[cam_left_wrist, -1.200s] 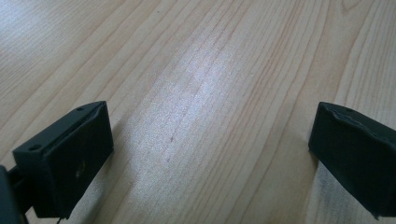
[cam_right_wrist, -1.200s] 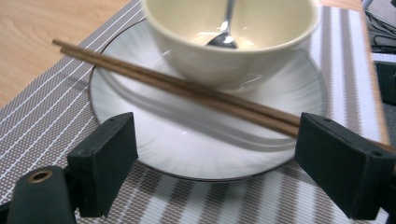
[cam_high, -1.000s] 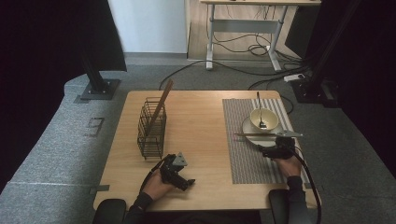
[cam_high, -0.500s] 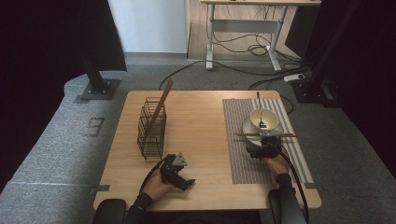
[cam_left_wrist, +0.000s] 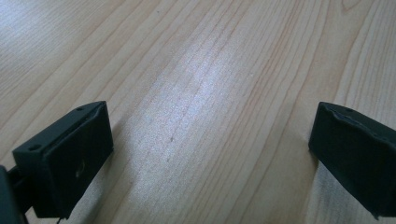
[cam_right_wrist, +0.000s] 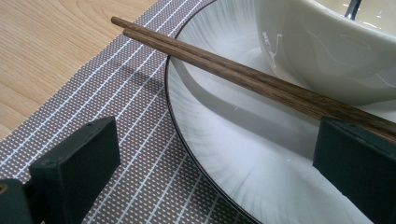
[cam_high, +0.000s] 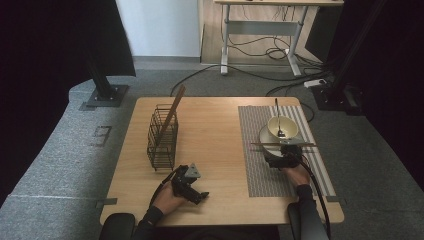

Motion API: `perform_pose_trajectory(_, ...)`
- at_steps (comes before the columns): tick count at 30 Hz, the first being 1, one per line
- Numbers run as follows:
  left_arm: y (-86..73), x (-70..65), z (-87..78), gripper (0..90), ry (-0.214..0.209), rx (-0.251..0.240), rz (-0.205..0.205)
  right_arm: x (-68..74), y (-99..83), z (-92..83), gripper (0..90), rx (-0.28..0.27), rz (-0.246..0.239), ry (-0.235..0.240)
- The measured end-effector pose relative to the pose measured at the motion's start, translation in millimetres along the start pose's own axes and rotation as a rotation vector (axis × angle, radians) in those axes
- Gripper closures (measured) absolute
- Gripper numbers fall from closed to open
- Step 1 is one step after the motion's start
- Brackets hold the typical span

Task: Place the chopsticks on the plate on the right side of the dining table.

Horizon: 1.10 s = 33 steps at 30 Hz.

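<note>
Chopsticks [cam_high: 283, 144] lie crosswise over the plate [cam_high: 263, 136], just in front of the bowl [cam_high: 283, 127], on the striped mat [cam_high: 255, 165] at the table's [cam_high: 215, 135] right side. The high view shows one plate, one bowl with a utensil [cam_high: 277, 117] standing in it, one wire basket [cam_high: 162, 136] at the left with a wooden stick [cam_high: 172, 113] leaning out, and both grippers: the right gripper [cam_high: 283, 158] at the plate's near edge, the left gripper [cam_high: 192, 186] resting on bare wood. Its distance hides how many chopsticks there are.

The left gripper view has both jaws spread wide over plain tabletop [cam_left_wrist: 210, 93].

The right gripper view counts two chopsticks [cam_right_wrist: 233, 77], side by side on the plate rim [cam_right_wrist: 180, 121]. The jaws stand wide apart, one over the mat [cam_right_wrist: 116, 88], one over the plate beneath the chopsticks, gripping nothing.
</note>
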State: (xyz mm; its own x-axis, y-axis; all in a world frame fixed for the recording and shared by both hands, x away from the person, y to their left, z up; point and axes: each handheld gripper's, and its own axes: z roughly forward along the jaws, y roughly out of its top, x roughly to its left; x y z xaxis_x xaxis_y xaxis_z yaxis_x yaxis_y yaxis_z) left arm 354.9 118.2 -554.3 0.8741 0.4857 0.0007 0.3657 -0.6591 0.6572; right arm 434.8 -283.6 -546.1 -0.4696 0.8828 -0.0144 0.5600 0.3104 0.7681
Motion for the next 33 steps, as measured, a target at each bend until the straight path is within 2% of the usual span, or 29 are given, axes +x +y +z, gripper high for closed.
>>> perform_pose_trajectory(9, 0.0, 0.0, 0.0, 0.0, 0.000, 0.000, 0.000, -1.1, 0.0, -0.2, 0.4, -0.002, 0.003, 0.003)
perform_pose_trajectory(14, 0.0, 0.0, 0.0, 0.0, 0.000, 0.000, 0.000, -3.5, 0.8, -5.4, 0.5, -0.014, 0.020, -0.007)
perform_pose_trajectory(17, 0.0, -0.2, 0.0, 0.0, -0.003, 0.000, 0.003, -7.0, 1.1, -11.7, 0.5, -0.027, 0.029, -0.030)
perform_pose_trajectory(20, 0.0, -0.3, 0.0, 0.0, -0.004, 0.001, 0.005, -14.7, 0.9, -20.9, 0.6, -0.053, 0.053, -0.072)
perform_pose_trajectory(24, 0.0, -0.1, -0.2, 0.0, -0.005, 0.003, 0.008, -29.2, -2.6, -33.0, 0.6, -0.077, 0.075, -0.176)
perform_pose_trajectory(27, 0.0, -0.1, -0.2, 0.0, -0.005, 0.003, 0.009, -42.0, -8.8, -39.4, 0.1, -0.085, 0.103, -0.236)
perform_pose_trajectory(31, 0.0, -0.2, 0.0, 0.0, -0.005, 0.001, 0.006, -57.3, -16.9, -44.6, 0.0, -0.100, 0.147, -0.273)
perform_pose_trajectory(33, 0.0, -0.2, -0.1, 0.0, -0.005, 0.001, 0.006, -62.4, -19.9, -44.1, 0.0, -0.092, 0.151, -0.291)
